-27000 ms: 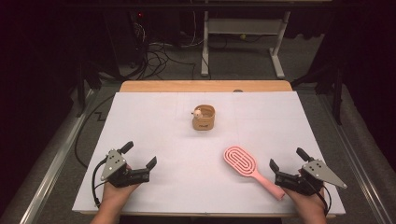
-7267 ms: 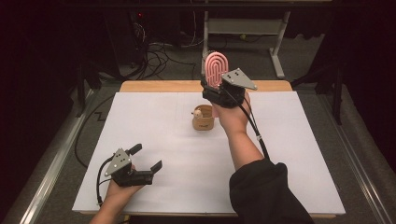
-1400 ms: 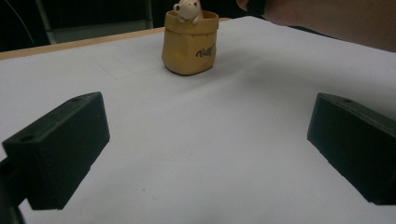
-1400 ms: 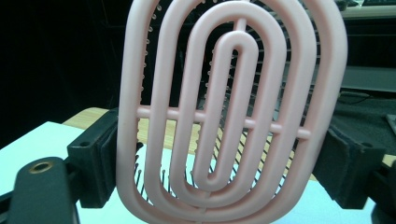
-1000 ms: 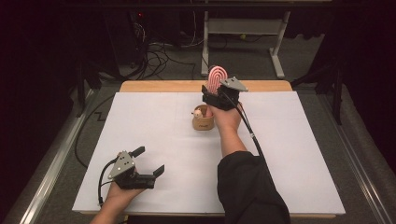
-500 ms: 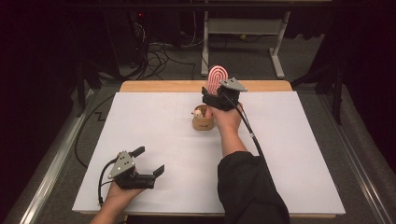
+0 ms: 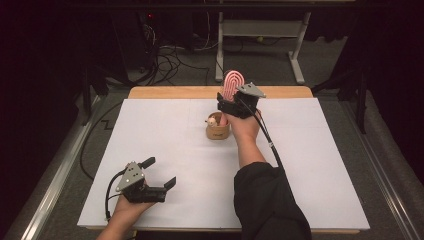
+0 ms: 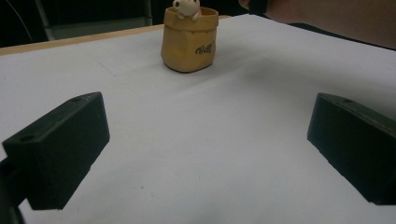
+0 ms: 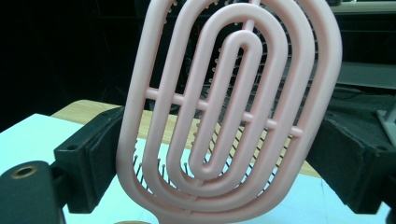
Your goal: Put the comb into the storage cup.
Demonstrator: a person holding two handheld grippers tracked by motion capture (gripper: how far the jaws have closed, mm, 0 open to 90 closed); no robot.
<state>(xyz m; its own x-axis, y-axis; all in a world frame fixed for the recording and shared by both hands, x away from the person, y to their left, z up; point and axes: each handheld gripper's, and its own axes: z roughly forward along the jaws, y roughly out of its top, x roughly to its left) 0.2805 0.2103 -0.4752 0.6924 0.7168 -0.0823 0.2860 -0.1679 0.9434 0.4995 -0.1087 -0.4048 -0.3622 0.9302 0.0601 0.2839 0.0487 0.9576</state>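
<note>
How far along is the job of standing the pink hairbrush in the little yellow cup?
Done: the hairbrush stands upright, handle down in the cup. In hand: the right tongs flank it, their jaws having just been opening, seemingly letting go. Left: draw the right tongs away without tipping the hairbrush. The left tongs rest open and empty near the table's front edge.

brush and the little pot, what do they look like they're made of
Brush: likely moulded plastic, pale pink with a soft satin sheen; the looped ribs are smooth and seamless, with thin dark bristles behind them.
Pot: looks like glazed ceramic or resin shaped as a crumpled tan sack, with a faint gloss, printed dark lettering and a small cream figure at the rim. Which of the two is unclear.
</note>
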